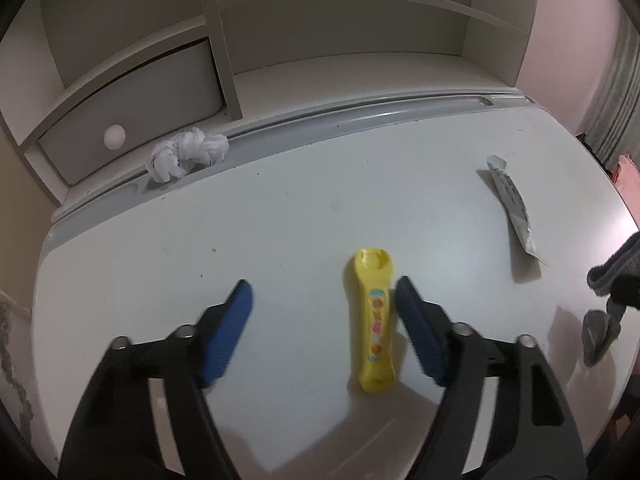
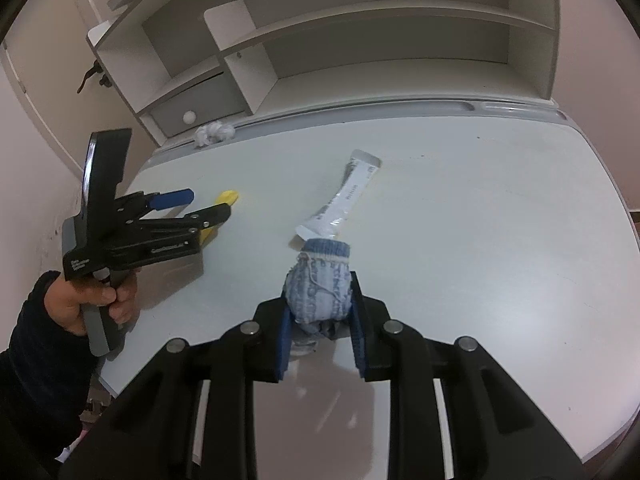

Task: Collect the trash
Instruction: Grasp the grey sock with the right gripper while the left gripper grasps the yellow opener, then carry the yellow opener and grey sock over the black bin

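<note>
Left wrist view: my left gripper (image 1: 324,304) hangs over the white desk (image 1: 300,208), jaws spread, and the yellow wrapper (image 1: 374,320) lies between them, close against the right pad (image 1: 416,332), well clear of the left one. Nothing is pinched. A crumpled tissue (image 1: 186,152) sits in the grey groove at the desk's back edge. The flattened white tube (image 1: 512,204) lies off to the right.

Right wrist view: my right gripper (image 2: 320,308) is clamped on a blue knitted sock (image 2: 318,284), both pads pressing its sides. The white tube lies just beyond the sock. Further left, my left hand (image 2: 92,300) holds its gripper over the yellow wrapper.
</note>
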`<state>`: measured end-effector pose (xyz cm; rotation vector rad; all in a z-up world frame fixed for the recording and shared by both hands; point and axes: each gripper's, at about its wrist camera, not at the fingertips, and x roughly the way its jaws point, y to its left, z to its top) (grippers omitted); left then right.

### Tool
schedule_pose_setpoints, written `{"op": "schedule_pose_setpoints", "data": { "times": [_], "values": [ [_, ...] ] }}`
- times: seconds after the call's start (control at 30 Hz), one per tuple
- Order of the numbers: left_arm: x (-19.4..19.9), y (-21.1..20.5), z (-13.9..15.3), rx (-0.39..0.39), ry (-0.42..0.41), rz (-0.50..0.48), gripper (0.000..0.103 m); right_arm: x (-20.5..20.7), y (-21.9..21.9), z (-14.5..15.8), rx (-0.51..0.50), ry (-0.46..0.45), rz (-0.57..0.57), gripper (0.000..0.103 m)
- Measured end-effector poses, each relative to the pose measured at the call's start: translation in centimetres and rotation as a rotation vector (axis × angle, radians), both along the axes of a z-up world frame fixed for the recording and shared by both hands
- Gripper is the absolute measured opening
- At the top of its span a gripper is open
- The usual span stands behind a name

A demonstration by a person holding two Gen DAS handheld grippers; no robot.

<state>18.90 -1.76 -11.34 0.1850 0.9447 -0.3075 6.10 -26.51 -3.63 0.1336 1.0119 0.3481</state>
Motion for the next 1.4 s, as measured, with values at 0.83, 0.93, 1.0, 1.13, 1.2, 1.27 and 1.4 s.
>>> {"op": "schedule_pose_setpoints", "data": {
  "times": [0.83,0.93,1.0,1.13,1.2,1.27,1.4],
  "values": [
    [-13.6,-31.6,6.9,-0.135,-0.045,-0.568,0.012,-20.2,-31.7,0.6,-0.030,-0.081,-0.718,0.020],
    [-17.7,-38.4,6.5,-0.159,-0.012,-0.714,0.012,-25.8,-36.9,-0.9,-0.051,-0.053,-0.883,0.020],
    [-20.7,-42.4,6.0,-0.166,-0.001,-0.809,0.012,-28.8,-39.5,-2.1,-0.060,-0.025,-0.968,0.020],
    [-26.6,-49.4,3.8,-0.158,0.029,-0.987,0.012,-34.6,-44.1,-5.7,-0.074,0.072,-1.114,0.020],
    [-28.6,-51.6,2.4,-0.153,0.052,-1.045,0.012,-36.7,-45.8,-7.5,-0.066,0.125,-1.166,0.020],
    [-30.9,-54.2,0.4,-0.137,0.094,-1.107,0.012,-38.4,-47.2,-9.1,-0.050,0.177,-1.202,0.020],
    [-34.2,-57.6,-3.5,-0.085,0.106,-1.187,0.012,-40.1,-48.6,-11.5,-0.031,0.241,-1.225,0.020]
  ]
}}
